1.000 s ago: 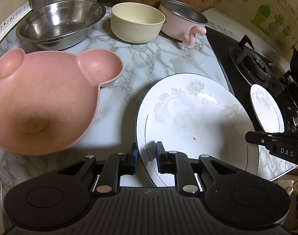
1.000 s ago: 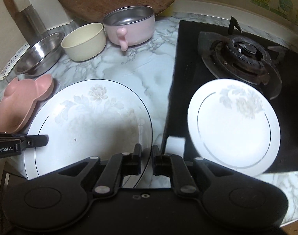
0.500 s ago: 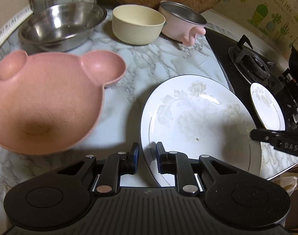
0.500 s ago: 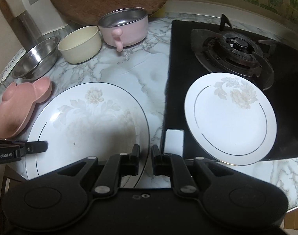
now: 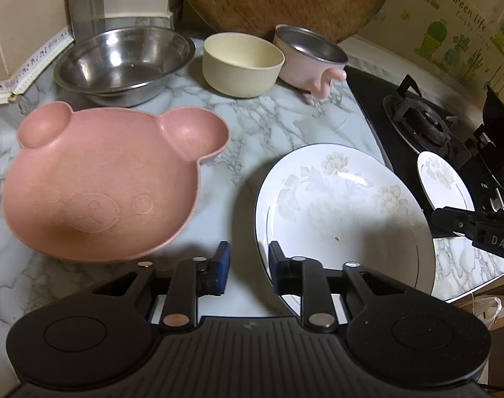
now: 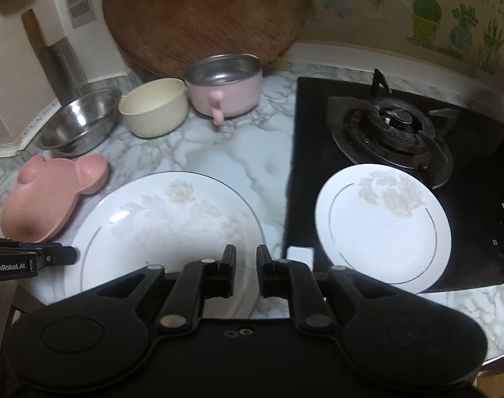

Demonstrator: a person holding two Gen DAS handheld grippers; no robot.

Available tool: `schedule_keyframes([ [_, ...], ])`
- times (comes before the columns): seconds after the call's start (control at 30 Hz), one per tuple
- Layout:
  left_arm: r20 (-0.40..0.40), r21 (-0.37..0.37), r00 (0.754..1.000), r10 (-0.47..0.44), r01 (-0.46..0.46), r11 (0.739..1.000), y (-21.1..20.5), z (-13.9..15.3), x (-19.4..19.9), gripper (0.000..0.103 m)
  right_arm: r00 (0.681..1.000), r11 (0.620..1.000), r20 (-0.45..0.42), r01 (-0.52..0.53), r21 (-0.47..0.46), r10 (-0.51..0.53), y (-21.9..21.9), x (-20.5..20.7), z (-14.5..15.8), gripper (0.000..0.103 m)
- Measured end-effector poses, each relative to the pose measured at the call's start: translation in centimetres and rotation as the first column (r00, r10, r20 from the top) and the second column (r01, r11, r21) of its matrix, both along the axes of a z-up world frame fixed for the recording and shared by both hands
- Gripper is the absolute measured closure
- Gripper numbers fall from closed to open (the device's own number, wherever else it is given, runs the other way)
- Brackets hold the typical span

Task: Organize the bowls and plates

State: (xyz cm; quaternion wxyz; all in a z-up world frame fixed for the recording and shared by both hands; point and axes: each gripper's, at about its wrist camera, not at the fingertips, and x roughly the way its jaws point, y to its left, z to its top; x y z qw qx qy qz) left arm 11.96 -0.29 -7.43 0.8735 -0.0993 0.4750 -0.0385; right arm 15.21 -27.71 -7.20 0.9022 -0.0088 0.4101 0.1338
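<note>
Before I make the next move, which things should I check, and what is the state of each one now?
1. Left tool free: ok; its jaws are opening, and the rim of the large plate shows in the gap, not pinched.
2. Right tool empty: ok; nearly shut on nothing.
3. Large plate flat on the counter: ok.
4. Small plate gathered: not ok; alone on the stove.
5. Bowls stacked: not ok; steel bowl, cream bowl and pink handled bowl stand singly.
</note>
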Motion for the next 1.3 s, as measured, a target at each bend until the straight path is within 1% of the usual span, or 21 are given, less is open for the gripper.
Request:
schedule_keyframes([
  [0.1, 0.027, 0.009, 1.0, -0.005, 0.005, 1.0, 0.2, 0.7, -0.6, 0.07, 1.0, 1.0, 0.026, -0.002, -0.002, 0.002, 0.3, -0.5, 0.2, 0.089],
  [0.13, 0.037, 0.012, 0.999, -0.008, 0.007, 1.0, 0.3, 1.0, -0.8, 0.061, 1.0, 1.0, 0.03, -0.006, 0.0, 0.006, 0.3, -0.7, 0.3, 0.089],
  [0.17, 0.049, 0.014, 0.999, -0.01, 0.009, 1.0, 0.4, 1.3, -1.1, 0.049, 0.999, 1.0, 0.037, -0.004, 0.003, 0.004, 0.4, -0.9, 0.4, 0.089],
  [0.2, 0.064, 0.016, 0.998, -0.009, 0.008, 1.0, 0.5, 1.6, -1.4, 0.045, 0.999, 1.0, 0.048, 0.001, 0.005, -0.001, 0.4, -1.2, 0.6, 0.089],
  [0.23, 0.08, 0.019, 0.997, -0.012, 0.01, 1.0, 0.6, 1.9, -1.7, 0.043, 0.998, 1.0, 0.057, 0.002, 0.008, -0.002, 0.4, -1.4, 0.7, 0.089],
  [0.33, 0.104, 0.034, 0.994, -0.033, 0.03, 0.999, 0.6, 2.6, -2.3, 0.043, 0.997, 1.0, 0.074, 0.008, 0.02, -0.009, 0.6, -2.2, 1.3, 0.088],
  [0.47, 0.124, 0.017, 0.991, -0.05, 0.049, 0.999, 1.0, 3.3, -3.2, 0.04, 0.994, 0.999, 0.104, 0.024, 0.034, -0.028, 0.7, -3.6, 2.2, 0.083],
  [0.53, 0.134, 0.011, 0.989, -0.063, 0.062, 0.998, 1.1, 3.6, -3.6, 0.039, 0.992, 0.999, 0.119, 0.036, 0.033, -0.04, 0.7, -4.4, 2.6, 0.07],
  [0.57, 0.141, 0.01, 0.987, -0.072, 0.071, 0.997, 1.1, 3.8, -3.8, 0.039, 0.991, 0.999, 0.127, 0.041, 0.035, -0.045, 0.7, -4.9, 2.8, 0.044],
  [0.6, 0.148, 0.011, 0.986, -0.079, 0.078, 0.997, 1.0, 3.9, -4.0, 0.039, 0.991, 0.999, 0.129, 0.04, 0.034, -0.044, 0.7, -5.3, 3.1, 0.002],
  [0.63, 0.156, 0.012, 0.984, -0.09, 0.089, 0.996, 1.0, 4.1, -4.2, 0.039, 0.988, 0.999, 0.147, 0.046, 0.027, -0.049, 0.8, -5.8, 3.3, 0.005],
  [0.7, 0.169, 0.011, 0.979, -0.113, 0.113, 0.994, 0.6, 4.5, -4.6, 0.038, 0.984, 0.998, 0.169, 0.063, 0.002, -0.063, 1.0, -6.7, 3.6, 0.003],
  [0.77, 0.189, 0.016, 0.972, -0.139, 0.139, 0.99, 0.1, 5.0, -4.9, 0.03, 0.981, 0.996, 0.173, 0.085, 0.006, -0.085, 0.7, -7.3, 3.9, 0.003],
  [0.83, 0.219, 0.038, 0.962, -0.163, 0.158, 0.987, -0.7, 5.7, -5.3, 0.027, 0.978, 0.994, 0.181, 0.106, 0.006, -0.105, 0.2, -8.0, 4.2, 0.001],
  [0.9, 0.246, 0.068, 0.953, -0.179, 0.168, 0.983, -1.7, 6.5, -5.4, 0.026, 0.973, 0.992, 0.198, 0.125, -0.004, -0.121, -0.4, -8.6, 4.6, 0.001],
  [1.0, 0.254, 0.066, 0.945, -0.208, 0.197, 0.978, -3.2, 7.2, -5.0, 0.024, 0.967, 0.989, 0.213, 0.145, -0.011, -0.14, -1.7, -9.1, 5.1, 0.0],
  [1.07, 0.267, 0.068, 0.936, -0.231, 0.221, 0.973, -4.5, 7.5, -4.6, 0.023, 0.963, 0.987, 0.226, 0.158, -0.021, -0.149, -2.6, -9.3, 5.3, 0.0],
  [1.2, 0.292, 0.1, 0.918, -0.27, 0.251, 0.963, -7.7, 7.4, -3.9, 0.022, 0.958, 0.984, 0.232, 0.178, -0.022, -0.168, -5.0, -8.9, 5.2, 0.0],
  [1.23, 0.291, 0.097, 0.916, -0.275, 0.257, 0.961, -8.4, 7.3, -3.6, 0.018, 0.958, 0.983, 0.23, 0.183, -0.022, -0.173, -5.7, -8.7, 5.0, 0.0],
  [1.27, 0.285, 0.095, 0.917, -0.28, 0.263, 0.96, -9.3, 7.1, -3.1, 0.007, 0.957, 0.982, 0.227, 0.189, -0.022, -0.18, -6.4, -8.5, 4.9, 0.0],
  [1.3, 0.277, 0.092, 0.918, -0.285, 0.27, 0.959, -10.1, 6.9, -2.7, 0.002, 0.957, 0.981, 0.223, 0.194, -0.022, -0.184, -7.2, -8.1, 4.8, 0.0],
])
